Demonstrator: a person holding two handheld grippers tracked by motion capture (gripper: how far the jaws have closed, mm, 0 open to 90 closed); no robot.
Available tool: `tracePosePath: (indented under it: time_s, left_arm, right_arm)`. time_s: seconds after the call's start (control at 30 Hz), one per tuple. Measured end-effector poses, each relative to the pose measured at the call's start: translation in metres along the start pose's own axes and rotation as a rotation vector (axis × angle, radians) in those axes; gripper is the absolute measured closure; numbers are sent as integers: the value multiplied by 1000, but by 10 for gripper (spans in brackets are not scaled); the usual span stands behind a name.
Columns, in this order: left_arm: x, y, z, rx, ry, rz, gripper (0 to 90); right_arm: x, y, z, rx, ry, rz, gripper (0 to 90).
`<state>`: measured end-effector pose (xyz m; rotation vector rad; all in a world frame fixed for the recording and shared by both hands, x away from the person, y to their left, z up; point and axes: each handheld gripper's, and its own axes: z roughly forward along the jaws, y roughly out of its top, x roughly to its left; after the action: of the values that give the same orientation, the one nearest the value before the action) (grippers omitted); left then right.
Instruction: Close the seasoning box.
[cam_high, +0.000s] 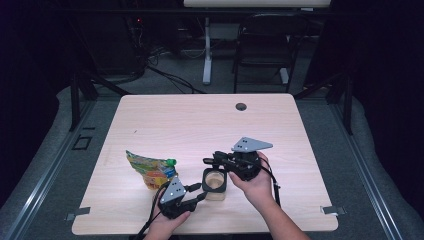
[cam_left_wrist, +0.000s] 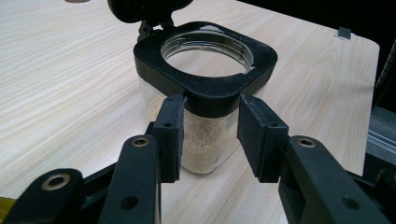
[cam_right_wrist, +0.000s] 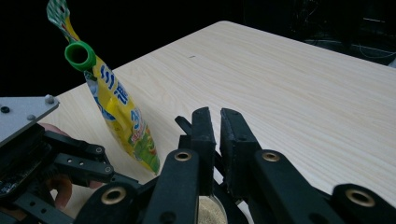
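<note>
The jar (cam_left_wrist: 205, 93), part full of pale grains, stands on the surface (cam_high: 200, 125) between the spread pads of the left hand-held gripper (cam_left_wrist: 210, 137), not clamped. The right hand-held gripper (cam_right_wrist: 217, 140), jaws pinched on the jar's flip lid (cam_high: 212, 161), reaches from the right, hand (cam_high: 255, 182) curled underneath. A yellow pouch (cam_high: 150, 170) lies nearby.

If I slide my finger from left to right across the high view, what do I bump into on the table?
Yellow pouch with a green spout → left gripper → clear jar with a black rim → right gripper, held in the person's right hand.
</note>
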<state>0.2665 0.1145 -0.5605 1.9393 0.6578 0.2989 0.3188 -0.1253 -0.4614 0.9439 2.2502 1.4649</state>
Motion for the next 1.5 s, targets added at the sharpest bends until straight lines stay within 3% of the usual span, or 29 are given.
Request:
tracePosePath:
  time_s: [0.8,0.83,0.9,0.93,0.97,1.5]
  left_arm:
    - [0,0,0,-2,-1,-2,617]
    - [-1,0,0,-11,14,-4,617]
    - [0,0,0,-5,-2,-6,618]
    - [-1,0,0,-15,14,-8,618]
    - [0,0,0,-16,-1,-6,619]
    - [0,0,0,-18,-1,-5,622]
  right_arm:
    - [18,-22,-4,-5,-1,-41,811]
    - [18,-23,-4,-2,-1,-42,809]
    - [21,-27,-5,-5,2,-42,808]
    - [21,-27,-5,-5,2,-42,808]
    - [22,-28,-5,-6,0,-44,808]
    - [35,-45,-4,20,-18,-71,806]
